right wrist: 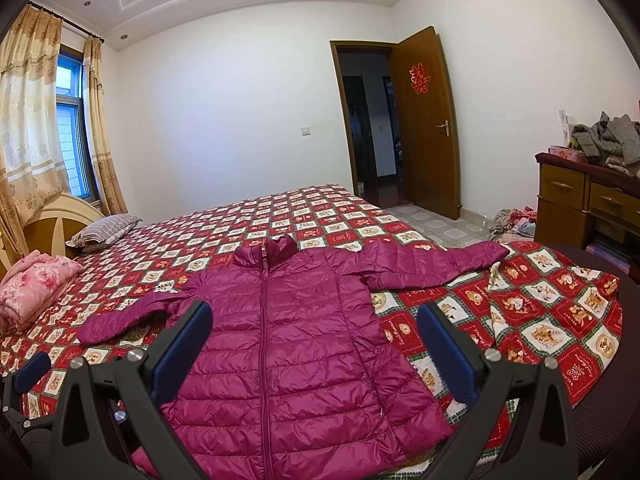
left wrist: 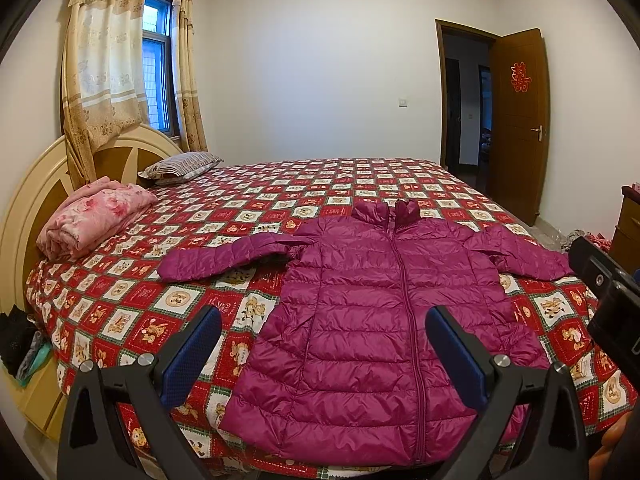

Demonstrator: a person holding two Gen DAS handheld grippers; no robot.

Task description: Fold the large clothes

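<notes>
Both spread-fingered, empty grippers, left gripper [left wrist: 324,344] and right gripper [right wrist: 314,340], are hovering over the flattened jacket [left wrist: 384,320], presumably awaiting folding.

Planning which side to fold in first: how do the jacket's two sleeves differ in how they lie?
The left sleeve bends at the elbow, its cuff angled down toward the hem side; the right sleeve runs out nearly straight. The right sleeve's cuff ends by a rumpled patch of the bedspread; the left sleeve lies on smooth cover. Both lie flat and spread outward on the purple jacket.
</notes>
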